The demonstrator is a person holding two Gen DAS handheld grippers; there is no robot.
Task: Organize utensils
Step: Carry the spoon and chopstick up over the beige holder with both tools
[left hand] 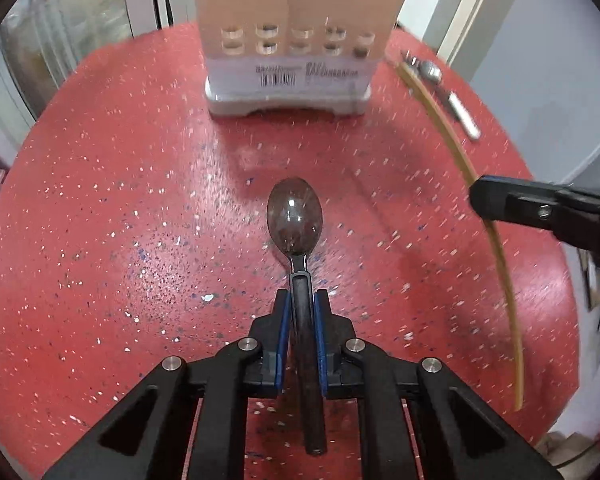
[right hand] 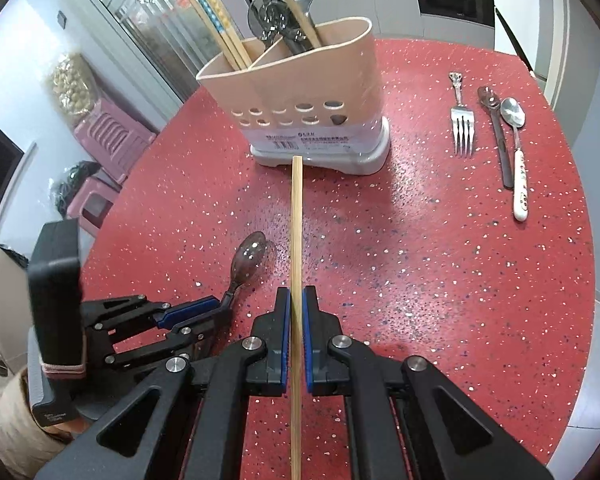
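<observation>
My left gripper is shut on a dark translucent spoon by its handle, bowl pointing forward above the red table. It also shows in the right wrist view with the spoon. My right gripper is shut on a wooden chopstick that points at the beige utensil holder. In the left wrist view the right gripper holds the chopstick at the right, and the holder stands straight ahead. The holder contains chopsticks, a fork and a spoon.
On the red speckled table at the right lie a metal fork, a dark spoon and a white-handled spoon. The table edge curves round at right. A pink stool stands beyond the left edge.
</observation>
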